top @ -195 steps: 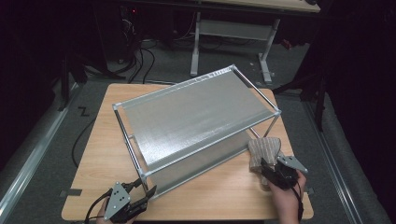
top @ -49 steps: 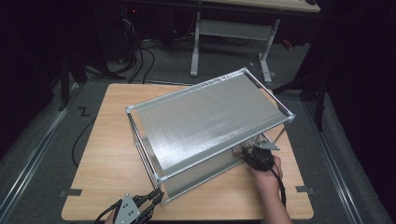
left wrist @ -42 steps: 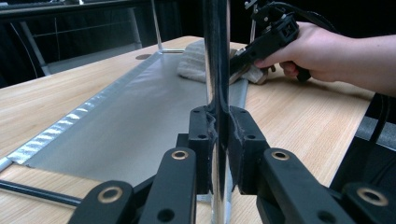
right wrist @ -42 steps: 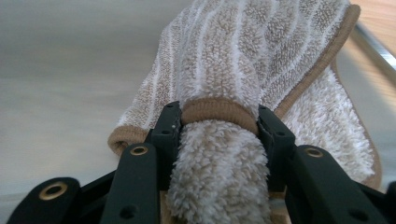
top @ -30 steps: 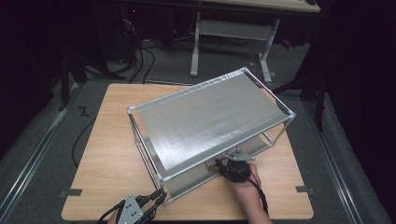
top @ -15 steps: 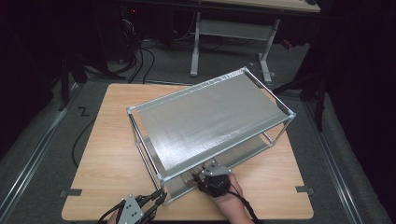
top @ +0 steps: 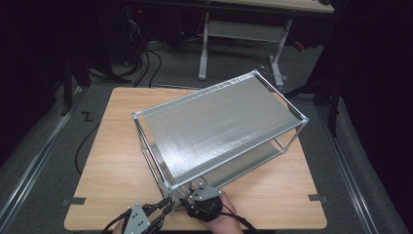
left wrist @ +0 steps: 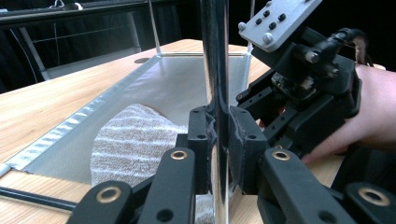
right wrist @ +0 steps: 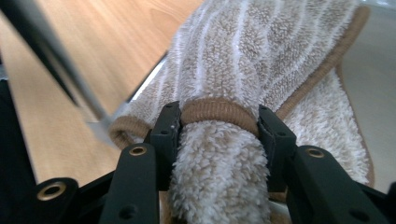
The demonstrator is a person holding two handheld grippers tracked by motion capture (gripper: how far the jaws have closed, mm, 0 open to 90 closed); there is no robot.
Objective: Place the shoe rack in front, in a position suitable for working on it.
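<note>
The right gripper (right wrist: 218,122) is pinching a bunched fold of the beige striped towel (right wrist: 261,60), which is lying on the lower shelf (left wrist: 177,84) of the metal rack (top: 219,127), while the left gripper (left wrist: 218,140) is clamping the rack's chrome corner post (left wrist: 215,70) on the wooden table (top: 117,161).

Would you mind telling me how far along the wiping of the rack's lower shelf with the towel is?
Done: the left gripper is clamped on the rack's corner post, steadying the rack. In hand: the right gripper grips the bunched striped towel, which lies on the lower shelf near that corner. Left: how much of the shelf remains unwiped cannot be told; the towel must afterwards come out.
</note>
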